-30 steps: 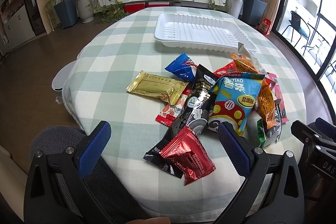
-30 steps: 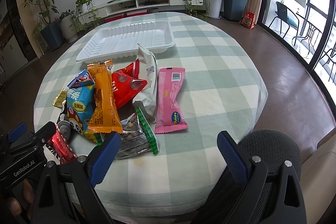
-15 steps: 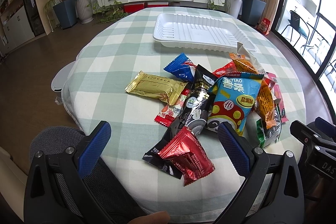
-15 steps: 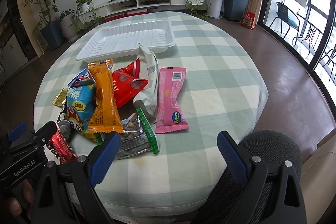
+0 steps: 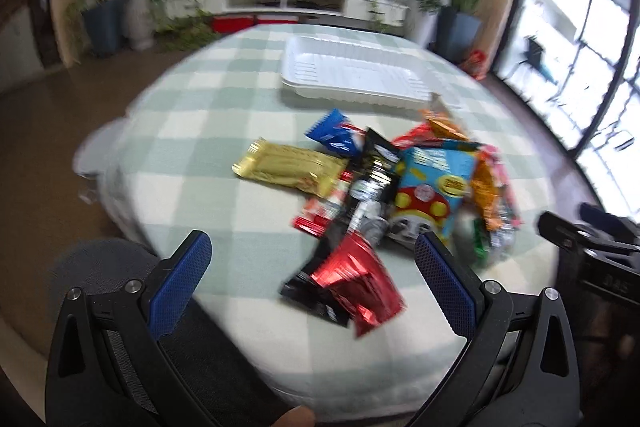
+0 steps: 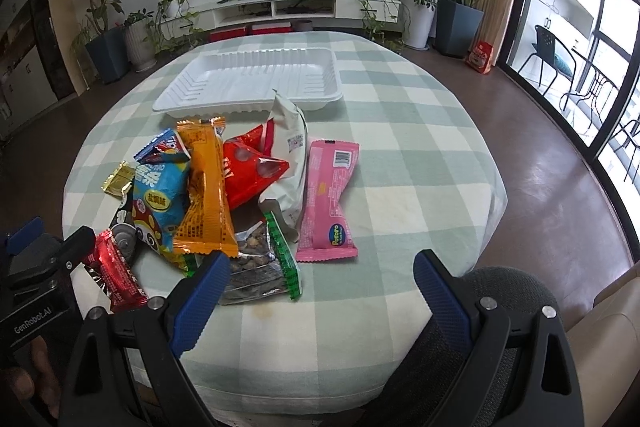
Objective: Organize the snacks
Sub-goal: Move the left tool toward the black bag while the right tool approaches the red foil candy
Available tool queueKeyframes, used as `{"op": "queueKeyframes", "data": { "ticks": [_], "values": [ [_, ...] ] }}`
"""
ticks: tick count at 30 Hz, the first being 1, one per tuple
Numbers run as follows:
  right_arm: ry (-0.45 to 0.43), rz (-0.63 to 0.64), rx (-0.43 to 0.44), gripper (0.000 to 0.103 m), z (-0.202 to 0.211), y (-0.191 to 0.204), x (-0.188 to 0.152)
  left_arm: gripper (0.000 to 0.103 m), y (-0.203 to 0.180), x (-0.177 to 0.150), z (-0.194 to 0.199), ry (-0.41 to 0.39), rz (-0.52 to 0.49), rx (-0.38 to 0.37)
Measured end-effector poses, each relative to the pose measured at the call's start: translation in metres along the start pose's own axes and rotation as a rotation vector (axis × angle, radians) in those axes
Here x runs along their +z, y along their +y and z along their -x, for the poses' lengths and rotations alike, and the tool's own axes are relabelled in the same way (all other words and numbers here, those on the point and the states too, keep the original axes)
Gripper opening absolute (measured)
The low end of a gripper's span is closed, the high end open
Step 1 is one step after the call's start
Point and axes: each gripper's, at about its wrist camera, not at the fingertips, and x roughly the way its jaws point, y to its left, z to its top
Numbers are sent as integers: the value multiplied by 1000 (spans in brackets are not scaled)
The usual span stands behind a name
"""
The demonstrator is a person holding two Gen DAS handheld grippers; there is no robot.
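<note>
Left gripper (image 5: pixel 312 263) fingers wide, holding nothing; crinkled red foil snack packet (image 5: pixel 356 285) lies between them. Right gripper (image 6: pixel 316 283) likewise wide, empty. Ribbed white plastic tray (image 6: pixel 248 79) beyond fingertips, empty.

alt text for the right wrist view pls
An open hand-held gripper hovers over a checked table's near edge, before a heap of snack packets including a pink one. An empty white tray lies beyond.

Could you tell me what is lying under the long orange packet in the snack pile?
The orange packet lies across the blue mushroom bag and the red packet, its lower end over the clear nut bag. Anything directly beneath it is covered.
</note>
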Motion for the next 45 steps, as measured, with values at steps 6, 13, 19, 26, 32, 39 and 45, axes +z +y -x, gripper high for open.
{"op": "queueKeyframes", "data": {
  "ticks": [6, 13, 19, 26, 32, 39, 45],
  "values": [
    [-12, 20, 84, 95, 6, -4, 4, 103, -3, -11, 3, 68, -124, 25],
    [49, -82, 163, 88, -4, -19, -8, 103, 3, -12, -5, 96, 20, -47],
    [23, -146, 272, 80, -3, -21, -12, 100, 9, -9, -18, 118, -9, -87],
    [-26, -3, 293, 71, 4, 7, -12, 100, 9, 8, -10, 106, -123, -178],
    [15, -20, 300, 60, -5, 2, -10, 100, 2, -6, -12, 101, -120, -194],
    [-6, 60, 340, 64, 2, 30, -9, 88, -1, -8, -5, 65, -111, -257],
    [-23, 175, 455, 64, 6, 62, -11, 67, 9, -22, -9, 77, -55, -254]
  ]
}}
